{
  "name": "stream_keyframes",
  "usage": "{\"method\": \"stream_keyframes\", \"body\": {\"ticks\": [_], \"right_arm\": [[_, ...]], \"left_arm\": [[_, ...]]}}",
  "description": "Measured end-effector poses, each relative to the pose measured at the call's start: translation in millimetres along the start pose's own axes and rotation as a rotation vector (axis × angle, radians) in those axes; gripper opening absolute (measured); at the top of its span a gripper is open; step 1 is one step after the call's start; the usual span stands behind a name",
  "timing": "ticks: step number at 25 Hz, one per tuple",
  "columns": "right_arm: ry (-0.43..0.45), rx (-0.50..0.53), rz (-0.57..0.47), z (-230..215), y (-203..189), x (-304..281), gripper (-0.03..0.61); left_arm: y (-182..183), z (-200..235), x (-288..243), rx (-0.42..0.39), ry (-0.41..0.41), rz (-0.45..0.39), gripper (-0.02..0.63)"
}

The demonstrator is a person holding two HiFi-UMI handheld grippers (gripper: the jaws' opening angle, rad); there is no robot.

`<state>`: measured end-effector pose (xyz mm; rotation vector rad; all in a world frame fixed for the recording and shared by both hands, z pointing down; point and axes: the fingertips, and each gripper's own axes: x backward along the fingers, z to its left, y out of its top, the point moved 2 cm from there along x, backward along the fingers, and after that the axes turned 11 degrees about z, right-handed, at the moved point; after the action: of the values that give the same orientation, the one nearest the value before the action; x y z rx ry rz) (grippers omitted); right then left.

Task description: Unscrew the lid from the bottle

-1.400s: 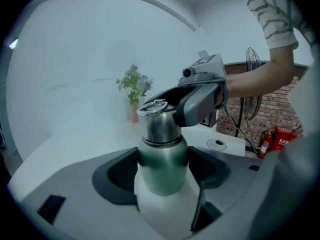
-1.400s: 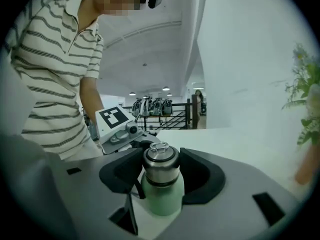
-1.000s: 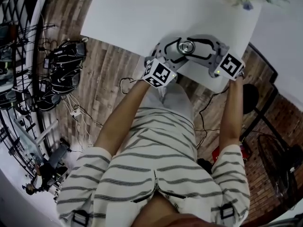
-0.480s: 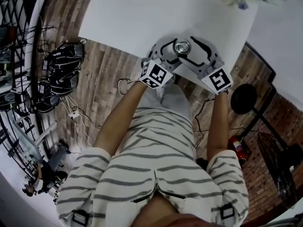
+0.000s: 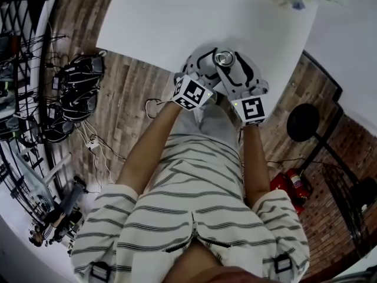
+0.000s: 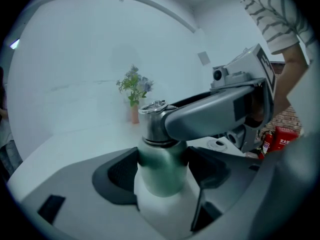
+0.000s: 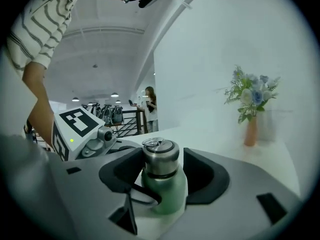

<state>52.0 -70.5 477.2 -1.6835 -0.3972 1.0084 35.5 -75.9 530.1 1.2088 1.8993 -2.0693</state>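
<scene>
since a second ago the right gripper (image 7: 162, 170) has swung round the bottle (image 6: 160, 181), from out at the side to close in front of the person. the left gripper (image 6: 161, 170) has stayed where it was. the right jaws let go a bit on the way and have just been closing again. now the silver lid (image 7: 160, 158) sits right between them, with a pad touching it on each side. the left jaws are clamped on the green body of the bottle, lower down, so the lid pokes up above them. the bottle stands upright on the white table (image 5: 177, 16). the lid still sits on the bottle's neck. i think the right gripper went back to take a fresh hold, so another twist can come next. the lid is not off yet.
</scene>
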Motion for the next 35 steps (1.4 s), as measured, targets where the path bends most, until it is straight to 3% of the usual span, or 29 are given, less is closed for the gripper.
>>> {"method": "stream_keyframes", "body": {"ticks": [6, 11, 14, 20, 23, 29, 35], "right_arm": [[-0.042, -0.002, -0.016, 1.9, 2.5, -1.1, 0.225], [-0.014, 0.031, -0.018, 3.2, 2.2, 0.7, 0.233], [0.059, 0.064, -0.029, 2.8, 3.2, 2.3, 0.233], [0.31, 0.134, -0.065, 0.9, 15.1, 6.6, 0.235], [0.363, 0.177, -0.05, 2.9, 18.1, 6.8, 0.235], [0.351, 0.152, -0.077, 4.4, 26.0, 11.8, 0.235], [0.272, 0.048, -0.068, -7.1, 28.0, 16.8, 0.236]], "left_arm": [[0.2, 0.4, 0.6, 0.003, 0.001, -0.004, 0.313], [-0.3, -0.4, 1.5, 0.002, 0.002, -0.005, 0.313], [-0.8, -0.5, 1.2, 0.002, 0.0, -0.004, 0.313], [0.3, 1.9, 2.3, 0.002, -0.004, -0.009, 0.313], [-1.7, 2.7, 2.7, 0.004, -0.004, -0.012, 0.313], [-1.3, 0.0, 2.9, -0.002, -0.002, -0.017, 0.313], [0.5, 2.6, 5.0, -0.001, 0.0, -0.026, 0.328]]}}
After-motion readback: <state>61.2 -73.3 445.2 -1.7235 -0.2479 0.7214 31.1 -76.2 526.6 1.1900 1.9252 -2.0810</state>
